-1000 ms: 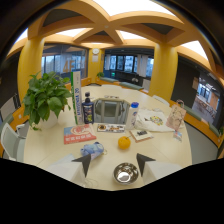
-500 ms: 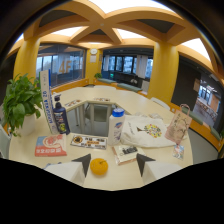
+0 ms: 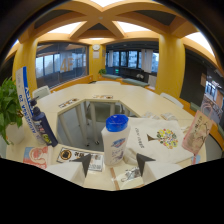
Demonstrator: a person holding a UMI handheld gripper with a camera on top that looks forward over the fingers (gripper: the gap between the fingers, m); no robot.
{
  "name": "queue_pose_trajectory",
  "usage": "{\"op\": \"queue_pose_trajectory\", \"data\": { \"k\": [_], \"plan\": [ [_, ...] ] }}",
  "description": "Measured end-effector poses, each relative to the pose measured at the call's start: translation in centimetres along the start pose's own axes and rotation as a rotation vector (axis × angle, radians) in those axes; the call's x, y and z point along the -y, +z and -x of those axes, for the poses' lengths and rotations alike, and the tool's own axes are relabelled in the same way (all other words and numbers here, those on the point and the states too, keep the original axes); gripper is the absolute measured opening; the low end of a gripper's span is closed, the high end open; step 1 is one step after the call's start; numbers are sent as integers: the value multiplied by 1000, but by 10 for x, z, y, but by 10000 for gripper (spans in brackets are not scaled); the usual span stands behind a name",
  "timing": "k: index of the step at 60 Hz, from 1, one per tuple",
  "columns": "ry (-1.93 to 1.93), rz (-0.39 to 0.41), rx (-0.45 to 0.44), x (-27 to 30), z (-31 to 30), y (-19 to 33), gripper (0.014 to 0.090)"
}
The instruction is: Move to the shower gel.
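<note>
Gripper [image 3: 114, 166] fingers spread | shower gel [image 3: 115, 140] upright just ahead, centred between them

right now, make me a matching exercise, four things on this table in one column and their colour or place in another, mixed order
Things:
1. shower gel bottle
2. dark bottle
3. potted plant
4. tote bag

Descriptions:
A. green leaves, beyond the dark bottle's side
B. white with a blue cap, just ahead of the open hand-held gripper
C. white cloth with a colourful print
D. navy, beside a tall upright sign

Pairs: 1-B, 2-D, 3-A, 4-C
</note>
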Motion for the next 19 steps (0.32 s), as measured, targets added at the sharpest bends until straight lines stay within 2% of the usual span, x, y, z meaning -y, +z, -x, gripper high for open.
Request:
{"op": "queue_pose_trajectory", "data": {
  "k": [2,3,4,19],
  "plan": [
    [1,3,5,-1,1,2,863],
    [2,5,7,-2,2,3,826],
    [3,7,8,-3,2,3,863],
    [12,31,9,-9,3,6,865]
  ]
}}
